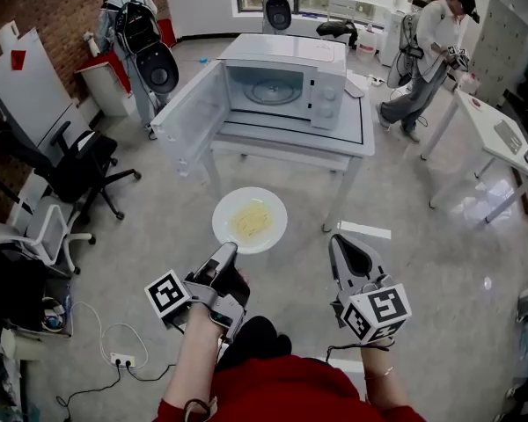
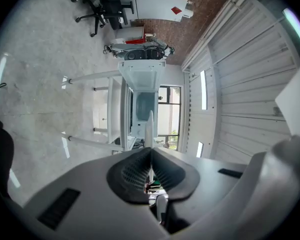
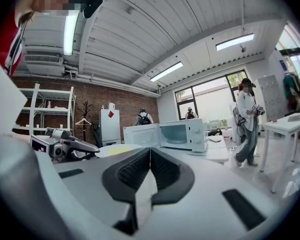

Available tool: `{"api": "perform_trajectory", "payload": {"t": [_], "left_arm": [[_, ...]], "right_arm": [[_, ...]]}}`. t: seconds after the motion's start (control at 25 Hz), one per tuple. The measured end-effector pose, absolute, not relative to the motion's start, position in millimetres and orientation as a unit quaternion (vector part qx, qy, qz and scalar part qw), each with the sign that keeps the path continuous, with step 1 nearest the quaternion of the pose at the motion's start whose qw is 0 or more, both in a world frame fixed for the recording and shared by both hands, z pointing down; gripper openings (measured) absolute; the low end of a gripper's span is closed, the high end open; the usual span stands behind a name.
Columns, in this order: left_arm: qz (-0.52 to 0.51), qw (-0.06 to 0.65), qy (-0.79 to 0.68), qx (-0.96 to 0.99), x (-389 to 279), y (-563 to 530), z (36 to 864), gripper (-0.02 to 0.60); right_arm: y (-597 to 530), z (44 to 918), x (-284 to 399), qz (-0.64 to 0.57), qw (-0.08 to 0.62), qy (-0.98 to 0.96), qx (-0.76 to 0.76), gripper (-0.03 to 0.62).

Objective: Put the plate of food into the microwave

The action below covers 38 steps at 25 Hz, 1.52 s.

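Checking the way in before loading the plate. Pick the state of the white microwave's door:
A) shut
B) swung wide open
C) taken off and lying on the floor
B: the white microwave has its door swung wide open, and the round glass turntable shows inside the cavity.

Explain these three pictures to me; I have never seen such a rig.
No robot here: a person holds a two-jaw gripper in each hand. The head view comes from a camera on the person's head, looking down. The other two come from cameras riding on the grippers, looking along their jaws. The left gripper is clamped on the rim of a plate of food, held in the air. The right gripper is shut and empty. Ahead, a microwave stands on a table, door open.
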<state>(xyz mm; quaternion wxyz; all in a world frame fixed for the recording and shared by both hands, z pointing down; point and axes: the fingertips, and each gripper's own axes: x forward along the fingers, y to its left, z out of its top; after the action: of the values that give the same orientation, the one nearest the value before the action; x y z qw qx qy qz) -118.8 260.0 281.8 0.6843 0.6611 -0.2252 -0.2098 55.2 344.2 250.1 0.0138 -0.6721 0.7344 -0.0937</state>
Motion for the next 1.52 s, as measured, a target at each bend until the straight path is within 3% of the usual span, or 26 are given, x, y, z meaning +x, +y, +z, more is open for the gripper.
{"api": "perform_trajectory", "payload": {"t": [0.32, 1.0, 1.52], "left_arm": [[-0.204, 0.681, -0.228, 0.666, -101.5, 202.2, 294.6, 0.016], [-0.182, 0.697, -0.175, 0.671, -6.6, -12.2, 290.2, 0.017], [-0.172, 0.688, -0.205, 0.674, 39.6, -77.6, 321.5, 0.017]], "right_arm": [[290.9, 267.1, 72.1, -0.102, 0.019, 0.734, -0.671, 0.015], [66.9, 260.5, 128.4, -0.101, -0.028, 0.726, -0.68, 0.015], [4.5, 277.6, 153.4, -0.116, -0.071, 0.727, -0.673, 0.015]]}}
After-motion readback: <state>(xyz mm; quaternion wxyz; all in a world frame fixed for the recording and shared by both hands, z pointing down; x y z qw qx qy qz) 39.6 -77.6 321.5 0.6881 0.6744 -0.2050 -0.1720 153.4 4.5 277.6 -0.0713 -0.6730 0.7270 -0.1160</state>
